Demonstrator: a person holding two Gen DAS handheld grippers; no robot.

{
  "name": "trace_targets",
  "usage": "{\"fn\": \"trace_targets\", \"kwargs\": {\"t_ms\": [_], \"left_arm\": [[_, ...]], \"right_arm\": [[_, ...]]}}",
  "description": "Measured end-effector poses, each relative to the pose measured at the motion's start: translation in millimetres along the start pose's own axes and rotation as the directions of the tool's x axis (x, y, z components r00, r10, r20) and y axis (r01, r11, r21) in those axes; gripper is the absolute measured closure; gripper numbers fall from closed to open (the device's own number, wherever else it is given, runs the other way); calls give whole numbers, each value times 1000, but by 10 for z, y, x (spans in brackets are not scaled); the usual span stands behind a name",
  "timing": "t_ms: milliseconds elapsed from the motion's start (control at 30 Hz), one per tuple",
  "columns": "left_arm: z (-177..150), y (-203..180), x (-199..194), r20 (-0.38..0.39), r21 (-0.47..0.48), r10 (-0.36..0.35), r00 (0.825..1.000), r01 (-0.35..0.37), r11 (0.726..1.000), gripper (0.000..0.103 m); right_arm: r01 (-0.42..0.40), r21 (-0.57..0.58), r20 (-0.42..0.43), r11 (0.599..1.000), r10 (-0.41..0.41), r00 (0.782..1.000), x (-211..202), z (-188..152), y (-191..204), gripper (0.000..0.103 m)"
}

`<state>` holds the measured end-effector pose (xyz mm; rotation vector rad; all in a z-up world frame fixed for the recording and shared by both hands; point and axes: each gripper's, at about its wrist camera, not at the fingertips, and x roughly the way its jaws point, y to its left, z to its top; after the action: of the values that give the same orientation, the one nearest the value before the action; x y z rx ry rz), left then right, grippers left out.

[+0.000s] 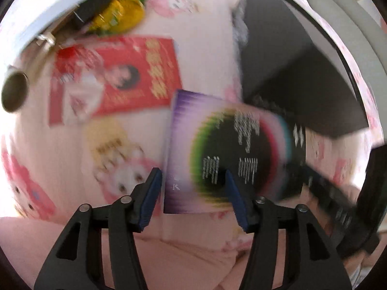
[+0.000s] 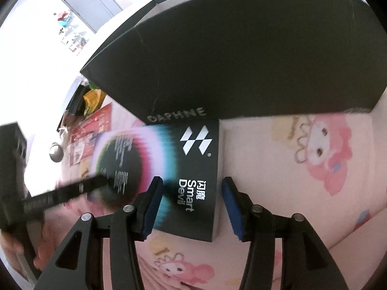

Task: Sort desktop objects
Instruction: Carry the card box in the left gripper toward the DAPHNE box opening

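Flat on the pink cartoon cloth: a slim box, black with a rainbow ring and "Smart Devil" in white. Far edge tucked against the foot of a big black case marked "DAPHNE", touching or very nearly so.

Right gripper angled steeply down over the near right part of the box. Jaws apart and clamping nothing, with one blue pad over the printed face and the other just past the box's right edge, over bare cloth. Cannot tell whether either pad touches the lid.

Left gripper likewise pointing down, over the other end of the box. Jaws spread, gripping nothing, with one pad just outside the box's purple edge and the other over the black circle. Much blur here, so contact with the surface impossible to judge. Seen from the right wrist as a smeared black finger lying across the ring pattern.

Beyond the box, in the left wrist view: a red leaflet flat on the cloth, well clear of both tools. Farther back, a yellow bag under a curved white rim. At the far left edge, a round metal disc, too blurred to identify.
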<state>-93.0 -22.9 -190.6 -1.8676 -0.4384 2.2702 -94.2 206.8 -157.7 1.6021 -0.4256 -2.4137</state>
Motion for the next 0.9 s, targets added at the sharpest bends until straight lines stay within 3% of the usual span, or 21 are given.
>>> {"fn": "trace_targets", "kwargs": {"t_ms": [67,133,233,500,733,900], "left_arm": [[-79,-20,35,-31,10,-28,999,28,1000,46],[-88,-10,21,-37,4,-50,998,50,999,53],[14,53,-102,24,-31,-53,998,54,998,55],[457,-21,-179,192,10,30,981,-32,999,55],[390,-136,-3,139,40,24,990,-30,999,55],[334,-79,-10,125,16,4,992,-6,1000,55]], "right_arm": [[1,13,20,1000,-2,1000,-56,59,-56,56],[-7,40,37,999,6,999,-124,83,-113,56],[0,90,25,996,-3,1000,-231,24,-192,56],[-6,114,-56,994,12,998,-372,-568,-23,55],[33,150,-62,988,-24,998,-407,-655,-57,56],[-26,131,-123,991,43,991,-131,-765,216,56]]}}
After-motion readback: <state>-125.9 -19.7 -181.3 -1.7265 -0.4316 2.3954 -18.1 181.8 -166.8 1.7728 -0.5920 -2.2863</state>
